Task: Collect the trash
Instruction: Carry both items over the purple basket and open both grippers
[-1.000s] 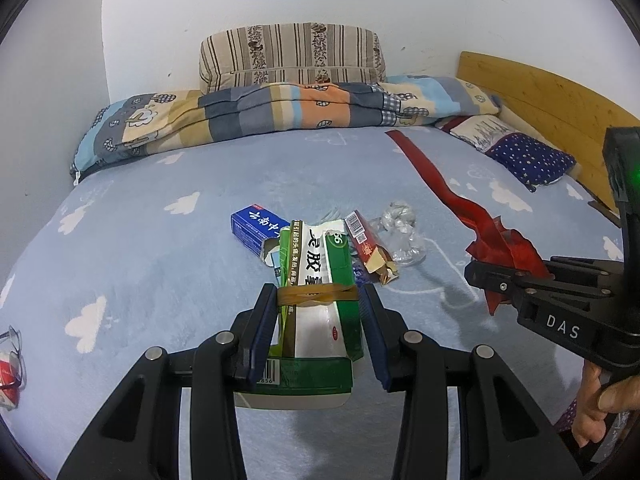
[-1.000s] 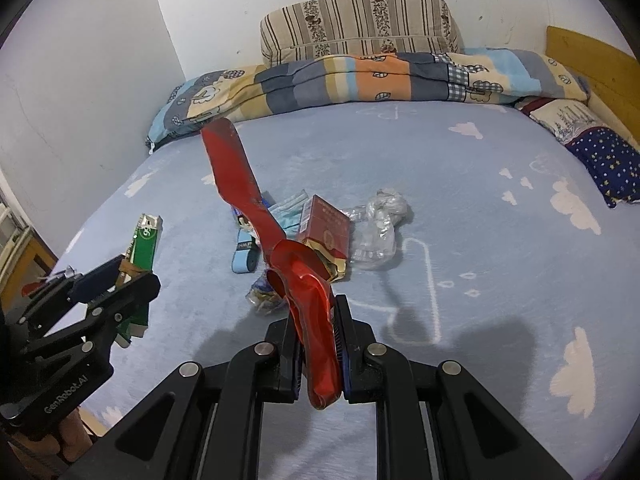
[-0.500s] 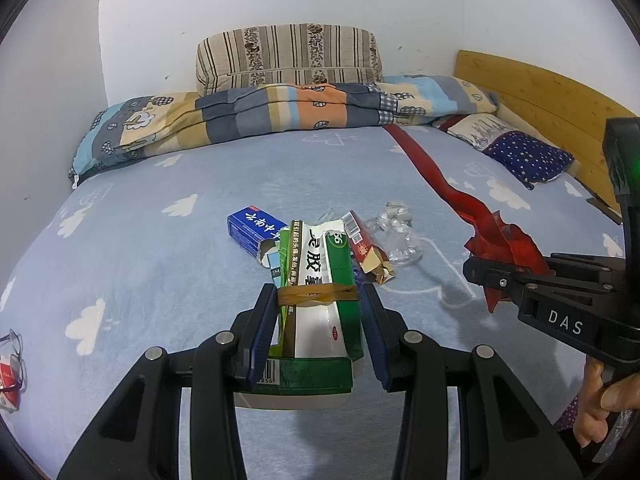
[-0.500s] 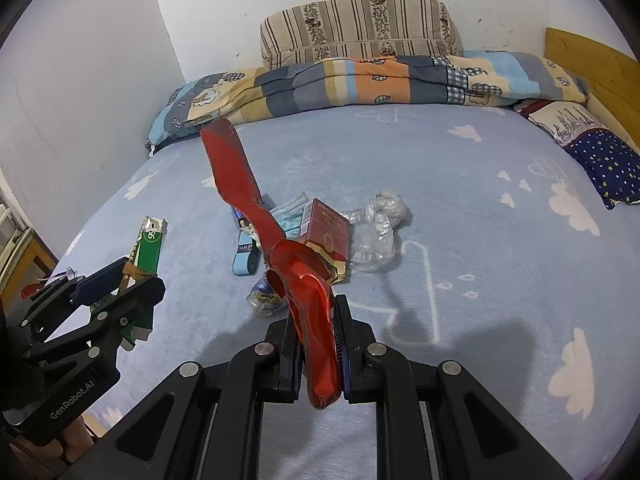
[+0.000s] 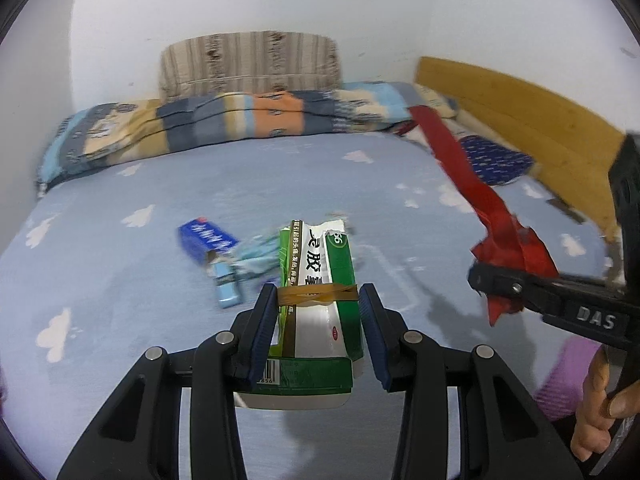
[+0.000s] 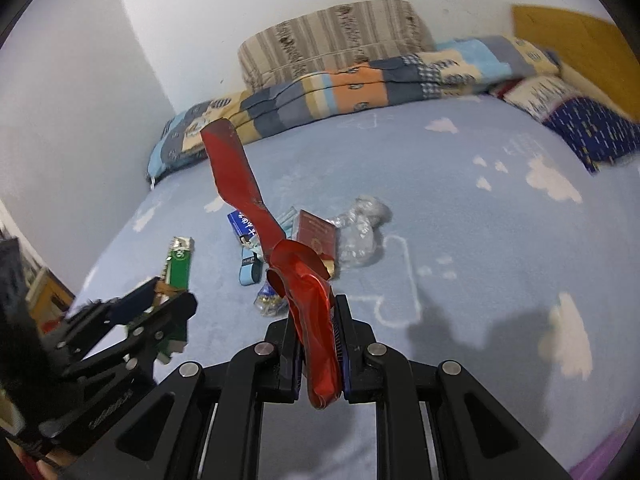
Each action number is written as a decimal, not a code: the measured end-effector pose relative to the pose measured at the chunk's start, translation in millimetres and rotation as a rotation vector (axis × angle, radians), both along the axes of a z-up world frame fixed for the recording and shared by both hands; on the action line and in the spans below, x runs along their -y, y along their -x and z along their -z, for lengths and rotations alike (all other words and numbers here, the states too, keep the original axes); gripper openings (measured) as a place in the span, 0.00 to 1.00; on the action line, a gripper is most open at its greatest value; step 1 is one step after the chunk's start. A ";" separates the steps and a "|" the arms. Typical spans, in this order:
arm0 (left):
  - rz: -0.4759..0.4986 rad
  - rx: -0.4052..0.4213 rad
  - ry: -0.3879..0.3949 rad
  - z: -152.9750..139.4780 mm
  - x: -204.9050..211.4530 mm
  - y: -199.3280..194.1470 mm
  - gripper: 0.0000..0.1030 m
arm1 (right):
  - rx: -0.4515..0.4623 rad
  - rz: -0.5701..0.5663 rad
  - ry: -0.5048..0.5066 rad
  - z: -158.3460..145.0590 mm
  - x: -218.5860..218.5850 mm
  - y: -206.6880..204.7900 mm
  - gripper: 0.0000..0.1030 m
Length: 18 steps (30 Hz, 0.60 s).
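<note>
My left gripper [image 5: 318, 306] is shut on a flattened green and white carton [image 5: 316, 276] bound with a rubber band, held above the bed. My right gripper [image 6: 318, 320] is shut on a red plastic strip [image 6: 256, 208] that sticks up and away from the jaws. Each gripper shows in the other's view: the right gripper [image 5: 496, 284] with the red strip [image 5: 472, 184] at the right, the left gripper [image 6: 160, 300] with the green carton [image 6: 178, 264] at the left. On the blue sheet lie a blue box [image 5: 204, 240], a red packet [image 6: 316, 236] and crumpled clear plastic [image 6: 360, 224].
The bed [image 5: 120, 280] has a blue sheet with white clouds. A folded patterned quilt [image 5: 240, 120] and striped pillow [image 5: 248, 60] lie at the back wall. A wooden headboard [image 5: 520, 120] and a dark blue pillow [image 6: 592, 132] are at the right. A hand [image 5: 600, 408] holds the right gripper.
Both grippers have drawn back and up from the trash pile, each keeping its load. The right gripper has rolled, so the bed looks tilted. The view is blurred with motion.
</note>
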<state>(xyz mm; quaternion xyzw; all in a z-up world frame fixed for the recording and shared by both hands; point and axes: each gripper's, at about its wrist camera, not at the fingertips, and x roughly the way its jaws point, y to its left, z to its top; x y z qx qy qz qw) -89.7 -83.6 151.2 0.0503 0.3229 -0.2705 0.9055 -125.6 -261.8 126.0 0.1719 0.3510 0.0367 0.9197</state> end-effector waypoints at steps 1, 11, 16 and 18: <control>0.035 -0.004 0.017 -3.3 3.7 4.3 0.39 | 0.006 0.009 -0.020 -2.6 5.8 8.9 0.14; 0.448 -0.080 0.112 -35.0 107.4 81.2 0.39 | 0.050 0.256 -0.068 -29.7 111.1 179.3 0.14; 0.681 -0.196 0.129 -35.5 187.3 138.1 0.39 | 0.001 0.463 -0.107 -12.6 171.5 270.1 0.14; 0.762 -0.244 0.119 -32.8 219.3 160.9 0.39 | -0.018 0.534 -0.123 -2.2 189.0 299.9 0.14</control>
